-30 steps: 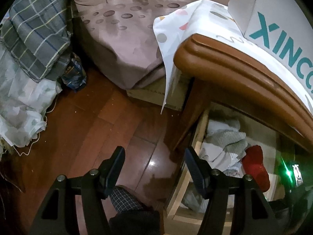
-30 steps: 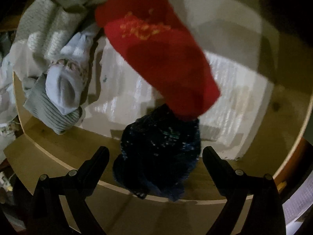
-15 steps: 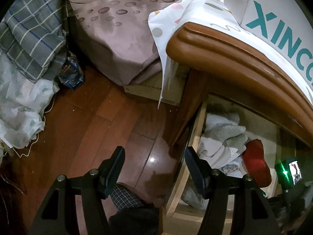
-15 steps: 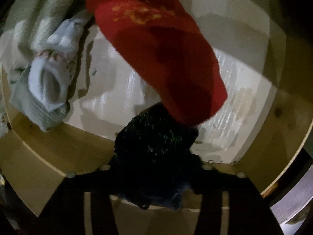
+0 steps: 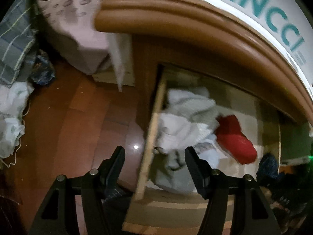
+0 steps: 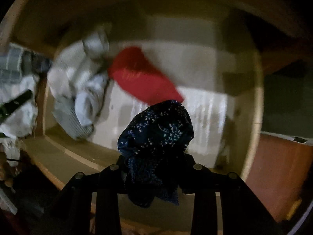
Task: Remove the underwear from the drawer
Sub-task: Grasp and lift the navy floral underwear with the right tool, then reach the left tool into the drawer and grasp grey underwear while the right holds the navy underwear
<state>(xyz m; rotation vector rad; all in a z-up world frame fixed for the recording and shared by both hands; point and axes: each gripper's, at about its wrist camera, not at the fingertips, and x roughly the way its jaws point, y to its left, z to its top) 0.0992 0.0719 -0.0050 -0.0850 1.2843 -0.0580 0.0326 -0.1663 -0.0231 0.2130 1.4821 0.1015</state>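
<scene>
Since the earlier frames, right claw has closed from wide apart onto the dark blue speckled underwear and the bundle now hangs clear above the drawer floor instead of resting against the front wall. Left wrist view has swung toward the drawer, which now fills the centre-right of that frame.

Right claw: clamped on the underwear, cloth bunched between the pads, loose ends drooping below at lower centre. Grip near the top of the wad presumably lets the rest trail free of the drawer rim.

Left claw: about half open, nothing between its fingers, straddling the drawer's pale wooden side wall from above; likely just standing by.

Drawer contents: pile of white and grey garments at centre of the left wrist view, against the left wall; red item to their right, on the pale liner. The underwear shows small at the right edge of that view, beyond the red item.

Extraction looks nearly done; cloth not yet past the drawer front.
</scene>
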